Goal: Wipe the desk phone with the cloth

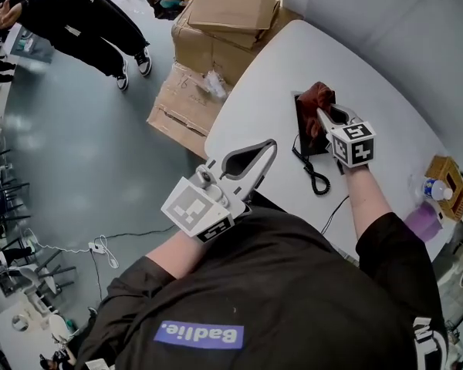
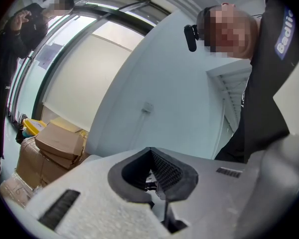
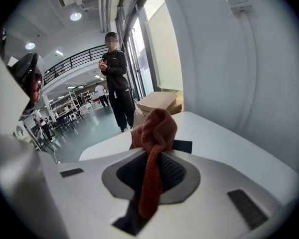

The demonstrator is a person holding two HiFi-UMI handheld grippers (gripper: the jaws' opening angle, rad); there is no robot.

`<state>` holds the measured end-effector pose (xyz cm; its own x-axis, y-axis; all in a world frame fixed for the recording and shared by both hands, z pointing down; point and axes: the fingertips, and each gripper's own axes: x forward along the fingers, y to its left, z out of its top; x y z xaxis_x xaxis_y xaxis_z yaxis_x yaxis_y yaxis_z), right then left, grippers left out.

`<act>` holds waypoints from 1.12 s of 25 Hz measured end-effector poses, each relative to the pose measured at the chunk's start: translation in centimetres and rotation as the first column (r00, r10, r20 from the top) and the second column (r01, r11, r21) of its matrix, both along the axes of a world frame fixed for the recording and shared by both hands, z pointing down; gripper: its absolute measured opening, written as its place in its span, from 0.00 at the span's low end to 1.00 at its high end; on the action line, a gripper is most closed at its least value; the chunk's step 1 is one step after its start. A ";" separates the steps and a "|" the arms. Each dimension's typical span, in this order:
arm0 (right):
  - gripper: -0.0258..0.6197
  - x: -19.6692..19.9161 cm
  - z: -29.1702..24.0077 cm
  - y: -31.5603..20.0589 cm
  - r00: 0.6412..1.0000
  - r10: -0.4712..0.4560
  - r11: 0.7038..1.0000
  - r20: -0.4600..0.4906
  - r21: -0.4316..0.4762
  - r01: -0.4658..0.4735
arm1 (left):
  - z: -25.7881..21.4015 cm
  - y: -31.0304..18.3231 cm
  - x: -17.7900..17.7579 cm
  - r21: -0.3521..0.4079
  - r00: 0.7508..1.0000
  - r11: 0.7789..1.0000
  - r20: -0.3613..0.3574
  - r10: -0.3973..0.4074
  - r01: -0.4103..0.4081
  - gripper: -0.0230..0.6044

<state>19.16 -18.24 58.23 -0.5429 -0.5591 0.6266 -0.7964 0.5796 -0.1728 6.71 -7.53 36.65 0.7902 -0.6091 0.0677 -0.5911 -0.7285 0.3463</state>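
The black desk phone (image 1: 302,129) lies on the white table (image 1: 270,75), mostly hidden under the cloth and my right gripper. My right gripper (image 1: 322,115) is shut on the rust-red cloth (image 1: 319,99), which bunches over the phone's upper part. In the right gripper view the cloth (image 3: 154,133) hangs out between the jaws of the right gripper (image 3: 152,176), with a black corner of the phone (image 3: 183,146) just beyond. My left gripper (image 1: 268,148) is shut with nothing in it, held over the table's near-left edge, apart from the phone. Its view points up at a wall, left gripper (image 2: 157,185).
A coiled black cord (image 1: 315,174) trails from the phone toward me. A water bottle (image 1: 433,190), a wicker box (image 1: 448,174) and a purple object (image 1: 422,220) stand at the table's right end. Cardboard boxes (image 1: 228,18) are stacked beyond the table. A person (image 1: 85,21) stands on the floor.
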 end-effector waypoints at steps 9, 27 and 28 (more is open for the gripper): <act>0.12 0.9 2.3 4.3 0.999 0.030 0.999 0.025 -0.028 -0.029 | 0.4 -0.6 0.1 -0.016 1.000 1.000 0.020 0.024 -0.024 0.04; 0.12 3.1 3.7 10.3 0.999 0.045 0.994 0.021 -0.101 -0.043 | -0.6 0.0 3.6 0.007 0.990 0.991 0.042 0.135 -0.136 0.04; 0.12 3.1 2.9 9.4 0.998 0.051 0.995 0.035 -0.083 -0.048 | -0.6 0.0 3.6 0.004 0.991 0.992 0.037 0.128 -0.128 0.04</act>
<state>22.27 -8.86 61.12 -0.5393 -0.5337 0.6514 -0.8161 0.5222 -0.2477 10.26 -7.50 36.06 0.8586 -0.5039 0.0949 -0.5055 -0.8009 0.3210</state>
